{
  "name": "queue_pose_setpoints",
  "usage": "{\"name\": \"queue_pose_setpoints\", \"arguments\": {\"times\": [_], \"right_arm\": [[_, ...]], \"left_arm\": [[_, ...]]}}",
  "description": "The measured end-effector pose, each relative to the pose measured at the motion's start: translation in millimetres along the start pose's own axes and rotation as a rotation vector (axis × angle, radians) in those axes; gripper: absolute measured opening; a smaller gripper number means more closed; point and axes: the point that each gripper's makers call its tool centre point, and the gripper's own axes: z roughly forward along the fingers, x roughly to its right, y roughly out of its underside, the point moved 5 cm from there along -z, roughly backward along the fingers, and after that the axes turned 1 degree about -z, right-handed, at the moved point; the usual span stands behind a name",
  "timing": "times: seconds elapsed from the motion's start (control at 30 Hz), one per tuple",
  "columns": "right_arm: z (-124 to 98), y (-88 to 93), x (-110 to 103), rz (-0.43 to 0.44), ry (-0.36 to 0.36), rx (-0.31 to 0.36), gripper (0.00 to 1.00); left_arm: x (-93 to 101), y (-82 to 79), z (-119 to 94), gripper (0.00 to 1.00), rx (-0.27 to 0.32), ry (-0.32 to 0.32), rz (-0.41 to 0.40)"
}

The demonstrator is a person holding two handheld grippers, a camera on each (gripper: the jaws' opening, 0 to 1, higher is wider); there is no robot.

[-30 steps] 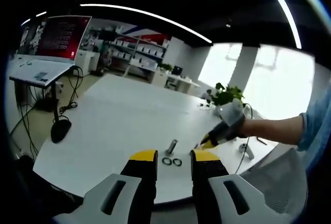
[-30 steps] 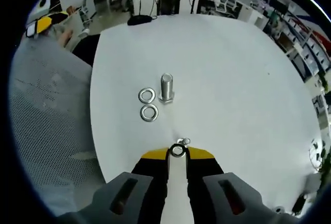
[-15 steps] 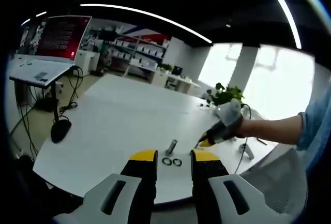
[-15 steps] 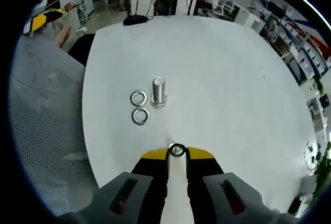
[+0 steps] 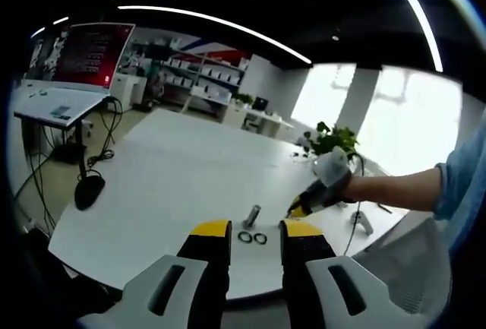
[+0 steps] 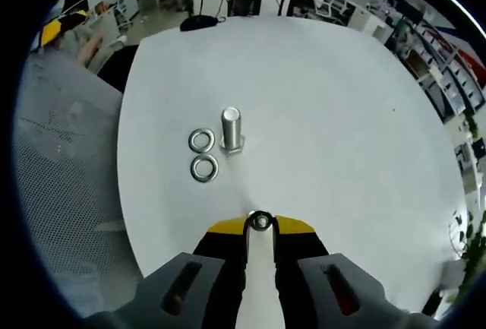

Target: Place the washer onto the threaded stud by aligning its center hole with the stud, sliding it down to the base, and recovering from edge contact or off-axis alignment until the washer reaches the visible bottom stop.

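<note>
The right gripper (image 6: 260,223) has its yellow-tipped jaws closed on a small silver washer (image 6: 260,221), held above the white table (image 6: 342,116). Ahead stands the upright threaded stud (image 6: 231,128) on its hex base, with two loose washers (image 6: 202,154) just beside it. The left gripper (image 5: 254,230) hangs parted, holding nothing. No writing is legible.

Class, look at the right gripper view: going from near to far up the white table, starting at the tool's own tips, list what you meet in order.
Right tool shut on a washer → nearer loose washer → farther loose washer → upright threaded stud → far edge of the white table.
</note>
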Motion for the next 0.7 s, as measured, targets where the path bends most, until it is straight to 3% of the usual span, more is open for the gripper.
{"name": "queue_pose_setpoints", "arguments": {"times": [0.7], "right_arm": [[34.8, 21.7, -7.3, -0.03, -0.051, -0.109, 0.14]], "left_arm": [[-0.4, 1.1, 0.1, 0.24, -0.01, -0.003, -0.001]]}}
